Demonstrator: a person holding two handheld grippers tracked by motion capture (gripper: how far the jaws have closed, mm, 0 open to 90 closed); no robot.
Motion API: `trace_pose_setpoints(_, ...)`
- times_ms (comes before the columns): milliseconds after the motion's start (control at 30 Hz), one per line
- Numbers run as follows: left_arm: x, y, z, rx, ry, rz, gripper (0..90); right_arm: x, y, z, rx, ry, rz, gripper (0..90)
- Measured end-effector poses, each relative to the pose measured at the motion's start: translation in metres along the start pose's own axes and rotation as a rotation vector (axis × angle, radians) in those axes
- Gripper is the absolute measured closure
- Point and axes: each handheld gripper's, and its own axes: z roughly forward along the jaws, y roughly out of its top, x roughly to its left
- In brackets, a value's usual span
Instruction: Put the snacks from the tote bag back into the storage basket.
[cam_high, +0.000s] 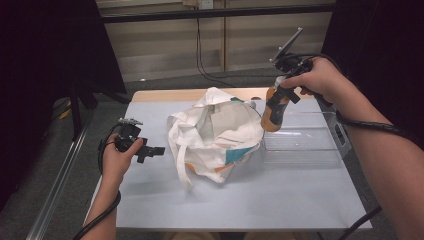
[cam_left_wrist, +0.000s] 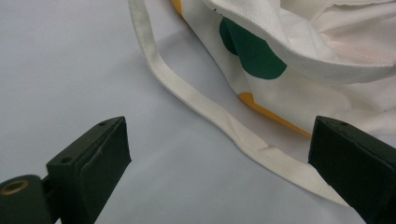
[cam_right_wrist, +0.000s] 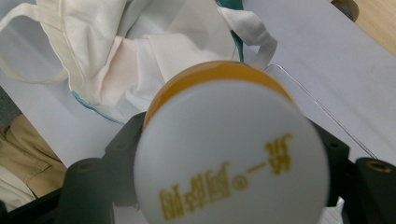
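1. The desk (cam_high: 280, 200) is covered in a pale grey sheet, with bare wood showing along its far edge.
2. A white cloth bag (cam_high: 215, 135) with green and orange spots sits slumped near the middle of the desk, mouth gaping upward. One handle (cam_left_wrist: 219, 123) trails loose over the sheet toward the left edge.
3. A clear plastic bin (cam_high: 300, 142) rests just beside the bag, toward the right edge, and looks empty.
4. The right gripper (cam_high: 276, 98) has its jaws clamped on an orange bottle (cam_high: 272, 116), which hangs neck-up above the gap between the bag's rim and the bin. In the right gripper view the bottle's white base (cam_right_wrist: 231, 158) faces the camera.
5. The left gripper (cam_high: 156, 150) hovers low near the left edge, jaws wide apart with nothing between them, the loose handle lying just ahead.
6. What could go wrong, as I see it: the bag is soft and nothing props its mouth open, so the bottle could catch the rim, fold the cloth shut and slide off onto the desk or into the bin.
7. The grip sits high on a smooth round bottle, which might swing or slip if tilted.
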Motion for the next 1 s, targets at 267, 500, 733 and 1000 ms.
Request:
trace_pose_setpoints(267,0.0,0.0,0.0,-0.001,-0.002,-0.003,5.2,-0.005,-0.008,0.007,0.009,-0.003,0.022,30.1)
trace_pose_setpoints(500,0.0,0.0,-0.001,-0.001,-0.005,-0.005,5.2,-0.009,-0.016,0.016,0.02,-0.003,0.041,30.1)
trace_pose_setpoints(733,0.0,0.0,-0.001,-0.005,0.005,-0.004,5.2,-0.009,-0.021,0.023,0.042,-0.011,0.045,30.0)
trace_pose_setpoints(1000,0.0,0.001,-0.001,-0.003,0.004,0.002,5.2,-0.008,-0.026,0.03,0.052,-0.01,0.055,30.0)
